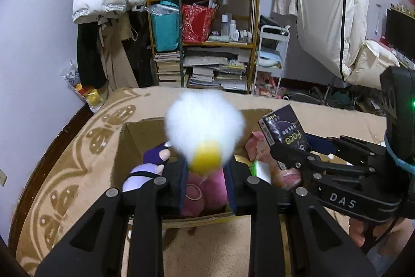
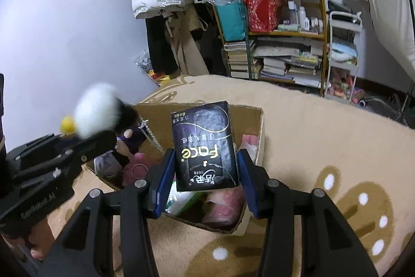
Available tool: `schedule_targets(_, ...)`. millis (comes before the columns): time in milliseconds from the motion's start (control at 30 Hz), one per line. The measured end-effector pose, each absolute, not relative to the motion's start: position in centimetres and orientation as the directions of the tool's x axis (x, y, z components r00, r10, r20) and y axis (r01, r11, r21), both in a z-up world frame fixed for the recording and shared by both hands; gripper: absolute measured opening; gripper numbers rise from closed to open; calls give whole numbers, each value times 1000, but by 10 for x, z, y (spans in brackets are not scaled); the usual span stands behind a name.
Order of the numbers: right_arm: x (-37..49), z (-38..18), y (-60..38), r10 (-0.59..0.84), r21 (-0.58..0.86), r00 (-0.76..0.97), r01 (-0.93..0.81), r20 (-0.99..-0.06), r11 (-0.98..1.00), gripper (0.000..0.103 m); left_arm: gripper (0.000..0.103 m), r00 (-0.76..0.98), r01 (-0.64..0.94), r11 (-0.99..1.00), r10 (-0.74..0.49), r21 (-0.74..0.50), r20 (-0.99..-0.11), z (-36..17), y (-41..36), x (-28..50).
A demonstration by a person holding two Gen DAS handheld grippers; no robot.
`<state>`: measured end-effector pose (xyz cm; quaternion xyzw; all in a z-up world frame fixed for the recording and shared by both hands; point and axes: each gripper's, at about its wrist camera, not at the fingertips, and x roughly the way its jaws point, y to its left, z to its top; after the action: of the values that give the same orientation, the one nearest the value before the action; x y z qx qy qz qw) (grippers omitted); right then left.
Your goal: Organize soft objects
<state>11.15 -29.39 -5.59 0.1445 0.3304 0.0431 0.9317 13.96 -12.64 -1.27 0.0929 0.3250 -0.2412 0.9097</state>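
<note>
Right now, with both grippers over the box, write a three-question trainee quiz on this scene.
1. True or false: the left gripper holds the dark tissue pack.
2. What lies below both grippers? A) cardboard box B) white trolley C) bookshelf
3. Fill in: the fluffy toy is white with a ____ part.

Key: 1 false, the right gripper holds it; 2 A; 3 yellow.

A fluffy white toy (image 1: 205,126) with yellow tip, a black-purple tissue pack (image 2: 206,147), a brown cardboard box (image 1: 135,131), a beige rug (image 2: 324,136) with tan motifs.
</note>
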Motion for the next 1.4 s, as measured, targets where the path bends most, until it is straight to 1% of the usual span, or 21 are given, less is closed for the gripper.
schedule_targets(67, 114, -60, -295, 175, 306, 778, 23, -604, 952, 53, 25, 668, 495, 869, -371, 13, -645, -19, -129, 142)
schedule_targets(133, 117, -65, -298, 183, 319, 771, 27, -609, 947, 53, 25, 667, 481, 876, -358, 12, -653, -23, -129, 143)
schedule_targets(333, 115, -66, -300, 216, 356, 775, 13, -594, 934, 53, 37, 680, 446, 895, -327, 17, -656, -22, -116, 143)
schedule_targets(400, 112, -63, -300, 214, 356, 777, 13, -591, 935, 54, 45, 688, 431, 902, -318, 14, -652, -19, -110, 142)
schedule_targets(467, 106, -59, -300, 216, 359, 779, 12, -588, 933, 60, 49, 695, 420, 908, -312, 13, -647, -15, -104, 138)
schedule_targets(567, 95, -50, -298, 210, 351, 786, 9, -581, 936, 63, 53, 704, 405, 914, -303, 12, -642, -8, -95, 131)
schedule_targets(600, 92, -46, -297, 207, 346, 788, 8, -579, 938, 66, 54, 705, 401, 916, -302, 8, -642, -5, -92, 128)
schedule_targets(667, 83, -37, -296, 194, 336, 799, 11, -569, 942, 77, 56, 706, 397, 918, -303, 4, -640, 0, -87, 122)
schedule_targets(700, 79, -33, -294, 189, 332, 805, 11, -563, 943, 79, 58, 707, 398, 918, -301, 7, -640, 2, -85, 119)
schedule_targets(767, 70, -24, -291, 177, 320, 812, 14, -556, 947, 89, 67, 713, 398, 917, -292, 25, -638, 8, -82, 109)
schedule_targets(833, 61, -15, -287, 170, 310, 818, 11, -549, 951, 96, 70, 722, 398, 917, -290, 35, -629, 15, -79, 99)
schedule_targets(867, 55, -11, -285, 166, 303, 821, 9, -547, 953, 101, 73, 722, 398, 917, -288, 36, -629, 17, -77, 94)
schedule_targets(900, 49, -7, -282, 162, 296, 823, 8, -545, 955, 103, 78, 723, 395, 918, -287, 35, -629, 20, -74, 90)
schedule_targets(1033, 29, 6, -278, 159, 287, 832, 1, -532, 958, 103, 83, 747, 372, 928, -280, 30, -603, 37, -61, 70)
schedule_targets(1100, 17, 11, -275, 155, 282, 835, 1, -529, 959, 103, 92, 765, 353, 935, -270, 31, -585, 45, -51, 57)
schedule_targets(1200, 2, 19, -273, 138, 263, 847, 3, -514, 965, 103, 98, 788, 331, 943, -255, 36, -561, 55, -37, 39)
schedule_targets(1400, -32, 30, -268, 86, 220, 874, 25, -478, 975, 103, 102, 805, 309, 949, -228, 58, -548, 61, -18, 14)
